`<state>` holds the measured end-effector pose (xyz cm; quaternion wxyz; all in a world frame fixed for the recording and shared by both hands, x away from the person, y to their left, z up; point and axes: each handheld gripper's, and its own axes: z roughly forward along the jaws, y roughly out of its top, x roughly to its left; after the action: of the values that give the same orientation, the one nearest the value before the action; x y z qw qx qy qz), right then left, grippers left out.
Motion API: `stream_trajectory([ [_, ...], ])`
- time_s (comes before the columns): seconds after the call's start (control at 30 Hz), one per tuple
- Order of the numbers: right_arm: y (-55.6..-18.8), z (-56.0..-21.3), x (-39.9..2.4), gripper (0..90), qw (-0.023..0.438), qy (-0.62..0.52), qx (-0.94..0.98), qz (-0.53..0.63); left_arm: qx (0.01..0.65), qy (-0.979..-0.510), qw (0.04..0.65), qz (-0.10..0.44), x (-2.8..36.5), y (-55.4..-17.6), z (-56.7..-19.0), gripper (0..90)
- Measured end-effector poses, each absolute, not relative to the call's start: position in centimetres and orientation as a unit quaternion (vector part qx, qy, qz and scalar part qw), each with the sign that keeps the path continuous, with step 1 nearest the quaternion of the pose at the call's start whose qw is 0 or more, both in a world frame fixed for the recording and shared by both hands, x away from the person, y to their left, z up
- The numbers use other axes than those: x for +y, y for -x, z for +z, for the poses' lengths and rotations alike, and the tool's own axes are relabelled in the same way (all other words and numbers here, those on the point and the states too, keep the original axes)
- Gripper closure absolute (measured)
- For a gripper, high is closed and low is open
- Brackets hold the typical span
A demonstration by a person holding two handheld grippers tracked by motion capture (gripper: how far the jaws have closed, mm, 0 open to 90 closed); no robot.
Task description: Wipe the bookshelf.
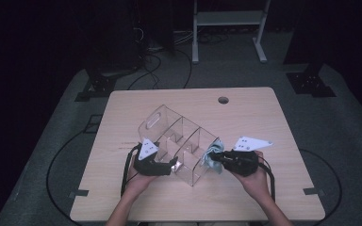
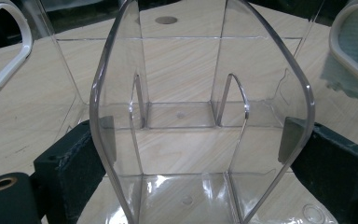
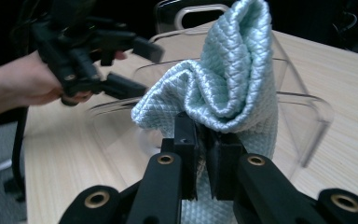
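A clear plastic organizer with several compartments and a handle cut-out lies on the wooden table. My left gripper holds its near left end. In the left gripper view the two pads of that gripper press on either side of the organizer's curved end wall. My right gripper is at the organizer's right end, shut on a light blue quilted cloth. In the right gripper view the cloth bunches up above the shut jaws, against the organizer's rim, with the left gripper beyond it.
The table has a round cable hole near its far edge. Behind the table stand a white frame and black stands, with cables on the grey floor. Bare tabletop lies around the organizer on all sides.
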<state>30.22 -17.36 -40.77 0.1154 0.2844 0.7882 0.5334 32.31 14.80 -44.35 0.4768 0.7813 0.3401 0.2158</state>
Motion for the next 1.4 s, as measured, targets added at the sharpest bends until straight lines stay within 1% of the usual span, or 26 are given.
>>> stream_trajectory([
  [0.07, -30.1, -40.6, -17.1, 83.1, 0.126, -0.279, 0.793, 0.527, 0.341, -0.780, 0.478, 0.217, 14.8, -32.3, -44.4, 7.2],
  [0.2, -30.3, -40.7, -17.3, 83.1, 0.117, -0.295, 0.785, 0.532, 0.341, -0.780, 0.478, 0.218, 14.7, -32.4, -44.3, 7.1],
  [0.33, -29.0, -40.7, -16.0, 83.1, 0.103, -0.266, 0.798, 0.532, 0.343, -0.778, 0.479, 0.218, 14.8, -32.4, -44.4, 7.0],
  [0.4, -28.8, -40.7, -15.6, 83.2, 0.113, -0.260, 0.802, 0.526, 0.343, -0.777, 0.480, 0.218, 14.9, -32.3, -44.4, 7.1],
  [0.53, -29.1, -40.9, -16.1, 83.4, 0.107, -0.279, 0.793, 0.530, 0.344, -0.777, 0.479, 0.221, 14.7, -32.4, -44.3, 7.0],
  [0.7, -27.5, -41.2, -14.1, 83.3, 0.087, -0.245, 0.810, 0.527, 0.349, -0.775, 0.480, 0.219, 14.9, -32.4, -44.4, 7.0],
  [0.73, -27.3, -41.2, -13.9, 83.4, 0.091, -0.240, 0.812, 0.524, 0.348, -0.775, 0.480, 0.219, 15.0, -32.4, -44.4, 7.1],
  [0.93, -28.3, -41.4, -15.2, 83.4, 0.094, -0.265, 0.801, 0.529, 0.349, -0.774, 0.480, 0.222, 14.7, -32.4, -44.4, 7.1],
  [0.97, -28.1, -41.4, -15.0, 83.4, 0.099, -0.262, 0.803, 0.526, 0.348, -0.773, 0.481, 0.222, 14.8, -32.4, -44.4, 7.2],
  [1.17, -26.5, -42.4, -12.7, 83.4, 0.090, -0.225, 0.826, 0.509, 0.351, -0.773, 0.480, 0.220, 15.1, -32.4, -44.4, 7.2],
  [1.4, -27.8, -43.6, -13.7, 83.5, 0.078, -0.252, 0.822, 0.505, 0.350, -0.773, 0.481, 0.219, 15.0, -32.4, -44.4, 7.4],
])
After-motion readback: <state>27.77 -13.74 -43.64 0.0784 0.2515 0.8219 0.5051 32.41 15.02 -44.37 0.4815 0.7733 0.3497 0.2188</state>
